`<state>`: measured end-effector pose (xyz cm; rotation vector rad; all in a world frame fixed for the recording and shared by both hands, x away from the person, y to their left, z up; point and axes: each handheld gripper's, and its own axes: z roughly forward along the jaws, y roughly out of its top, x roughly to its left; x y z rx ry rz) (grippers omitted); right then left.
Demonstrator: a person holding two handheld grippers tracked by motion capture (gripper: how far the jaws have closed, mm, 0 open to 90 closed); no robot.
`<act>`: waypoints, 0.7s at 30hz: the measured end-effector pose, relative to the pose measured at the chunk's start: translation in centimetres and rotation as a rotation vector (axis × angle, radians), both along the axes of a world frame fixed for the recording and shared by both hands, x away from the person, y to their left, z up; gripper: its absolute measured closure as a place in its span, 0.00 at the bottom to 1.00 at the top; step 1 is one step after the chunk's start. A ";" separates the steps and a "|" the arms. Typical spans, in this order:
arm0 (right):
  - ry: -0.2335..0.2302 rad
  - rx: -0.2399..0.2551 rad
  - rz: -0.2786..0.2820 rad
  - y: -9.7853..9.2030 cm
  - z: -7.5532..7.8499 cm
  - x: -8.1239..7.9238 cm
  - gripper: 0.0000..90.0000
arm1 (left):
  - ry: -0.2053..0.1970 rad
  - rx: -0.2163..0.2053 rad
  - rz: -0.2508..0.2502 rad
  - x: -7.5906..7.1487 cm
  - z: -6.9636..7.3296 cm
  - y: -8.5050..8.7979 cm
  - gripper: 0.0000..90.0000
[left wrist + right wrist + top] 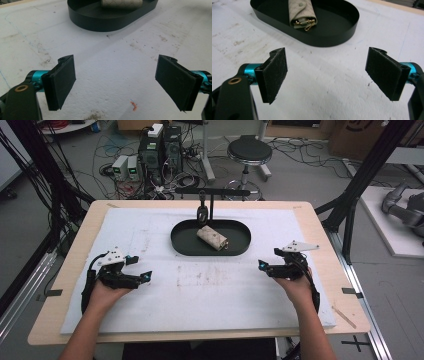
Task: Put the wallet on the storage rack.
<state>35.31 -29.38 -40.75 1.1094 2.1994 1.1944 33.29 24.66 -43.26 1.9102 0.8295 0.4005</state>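
A black oval tray [182,245] sits at the middle back of the white mat. In it lies a rolled beige pouch [211,237] with a gold clasp [304,24] at its near end. My left gripper [145,276] rests low at the left of the mat, its jaws wide apart and empty, the tray [100,22] ahead of them. My right gripper [261,265] is at the right of the mat, open and empty as well. It points toward the tray [332,37] and the pouch [299,11]. Both stand apart from the tray.
A black T-shaped stand [210,195] with a dark item hanging from it rises just behind the tray. The white foam mat [210,285] covers most of the wooden table [320,235]. A small orange scrap [134,106] lies on the mat between the left jaws.
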 end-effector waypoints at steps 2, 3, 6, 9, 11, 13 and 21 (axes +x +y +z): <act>-0.004 0.017 -0.006 -0.3 -0.6 -0.4 0.19 | 0.003 0.002 0.001 0.0 0.0 0.0 0.18; 0.004 0.021 -0.011 -0.4 -0.9 -0.5 0.19 | 0.007 0.004 -0.001 0.0 0.0 0.0 0.18; 0.004 0.021 -0.018 -0.7 -1.6 -0.8 0.18 | 0.010 0.006 0.001 0.0 -0.1 -0.1 0.18; 0.003 0.032 -0.032 -1.0 -2.0 -1.0 0.18 | 0.010 0.004 0.005 0.1 -0.2 -0.1 0.18; 0.009 0.036 -0.035 -1.3 -2.2 -1.0 0.18 | 0.012 0.007 0.006 0.1 -0.2 -0.1 0.18; 0.013 0.035 -0.041 -1.4 -2.3 -0.9 0.18 | 0.013 0.006 0.008 0.1 -0.2 -0.1 0.18; 0.020 0.030 -0.055 -1.6 -2.6 -0.9 0.18 | 0.014 0.001 0.001 0.1 -0.3 -0.1 0.18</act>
